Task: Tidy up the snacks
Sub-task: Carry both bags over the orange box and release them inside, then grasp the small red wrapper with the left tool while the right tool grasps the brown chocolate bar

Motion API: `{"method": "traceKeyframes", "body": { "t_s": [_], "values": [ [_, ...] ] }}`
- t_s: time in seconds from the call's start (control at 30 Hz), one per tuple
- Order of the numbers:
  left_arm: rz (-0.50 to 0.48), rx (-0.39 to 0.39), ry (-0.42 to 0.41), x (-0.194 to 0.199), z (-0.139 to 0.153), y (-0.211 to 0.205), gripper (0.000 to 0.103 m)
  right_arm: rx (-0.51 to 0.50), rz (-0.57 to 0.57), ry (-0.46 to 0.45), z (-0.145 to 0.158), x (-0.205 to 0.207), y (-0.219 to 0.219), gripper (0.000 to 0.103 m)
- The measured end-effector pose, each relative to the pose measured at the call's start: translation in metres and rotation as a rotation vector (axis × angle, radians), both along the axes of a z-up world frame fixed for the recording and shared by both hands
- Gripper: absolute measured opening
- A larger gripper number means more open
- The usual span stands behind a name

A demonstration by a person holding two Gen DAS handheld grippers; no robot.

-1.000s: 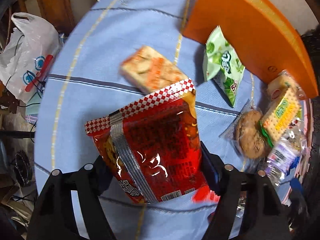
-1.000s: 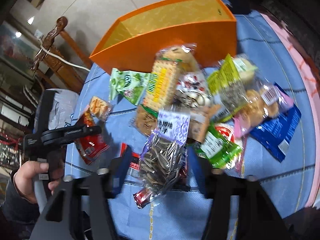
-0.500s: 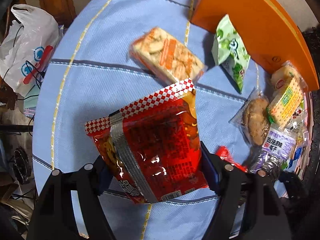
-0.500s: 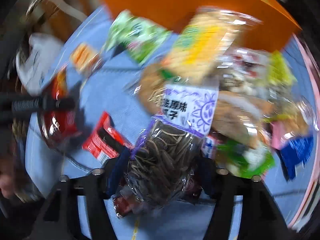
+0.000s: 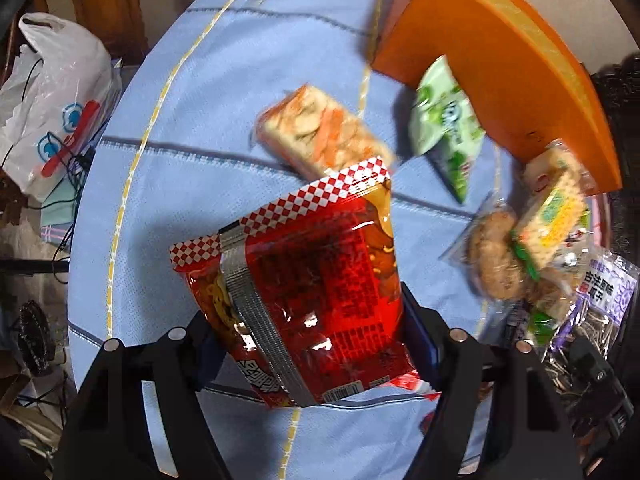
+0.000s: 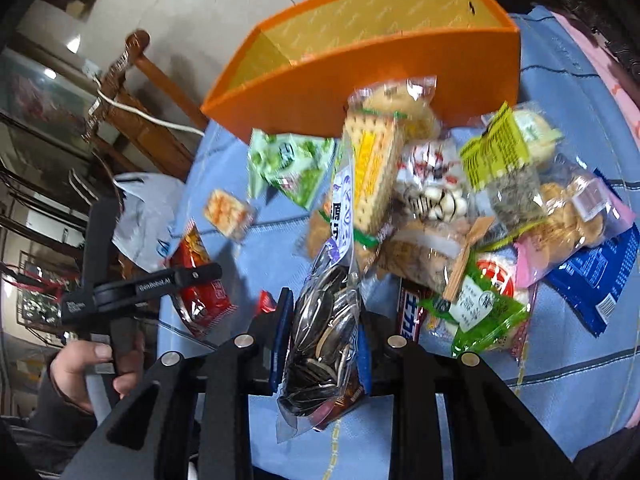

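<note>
Orange box [image 6: 360,76] stands open at the table's far edge, nothing visible inside. My left gripper [image 5: 316,328] clamps the red noodle packet [image 5: 308,292] — my right gripper [image 6: 324,344] pinches the sunflower-seed bag [image 6: 324,320] above the snack pile [image 6: 460,216].

The round table with a light blue striped cloth [image 5: 192,128] carries everything. On it stand an orange cardboard box [image 6: 384,68] and a heap of wrapped snacks [image 6: 500,232].

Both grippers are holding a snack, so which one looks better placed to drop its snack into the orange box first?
Probably the right. In its own view the seed bag clamped in the right gripper points straight at the orange box, whose open top faces it. The left gripper holds the red noodle pack with the box off to one side.
</note>
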State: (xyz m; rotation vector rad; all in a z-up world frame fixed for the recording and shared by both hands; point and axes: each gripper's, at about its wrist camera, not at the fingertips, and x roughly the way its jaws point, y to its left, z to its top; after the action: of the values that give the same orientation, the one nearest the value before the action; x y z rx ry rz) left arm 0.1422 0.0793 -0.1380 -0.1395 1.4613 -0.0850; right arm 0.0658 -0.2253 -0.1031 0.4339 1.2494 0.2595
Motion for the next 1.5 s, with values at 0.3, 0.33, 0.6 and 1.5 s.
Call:
{"method": "traceKeyframes", "body": {
  "t_s": [0.3, 0.33, 0.6, 1.5],
  "values": [
    [-0.101, -0.073, -0.247, 0.047, 0.096, -0.039, 0.073, 0.067, -0.091, -0.206, 0.072, 0.045, -0.038, 0.028],
    [-0.113, -0.075, -0.277, 0.06, 0.106, -0.048, 0.073, 0.075, -0.108, -0.23, 0.078, 0.056, -0.045, 0.028],
    [-0.159, -0.039, -0.317, 0.159, 0.122, -0.126, 0.073, 0.086, -0.266, -0.278, 0.077, 0.135, -0.089, 0.028],
    [-0.174, 0.076, -0.15, 0.071, 0.046, -0.059, 0.097, -0.247, -0.304, -0.072, 0.026, 0.034, -0.066, 0.099]
  ]
}}
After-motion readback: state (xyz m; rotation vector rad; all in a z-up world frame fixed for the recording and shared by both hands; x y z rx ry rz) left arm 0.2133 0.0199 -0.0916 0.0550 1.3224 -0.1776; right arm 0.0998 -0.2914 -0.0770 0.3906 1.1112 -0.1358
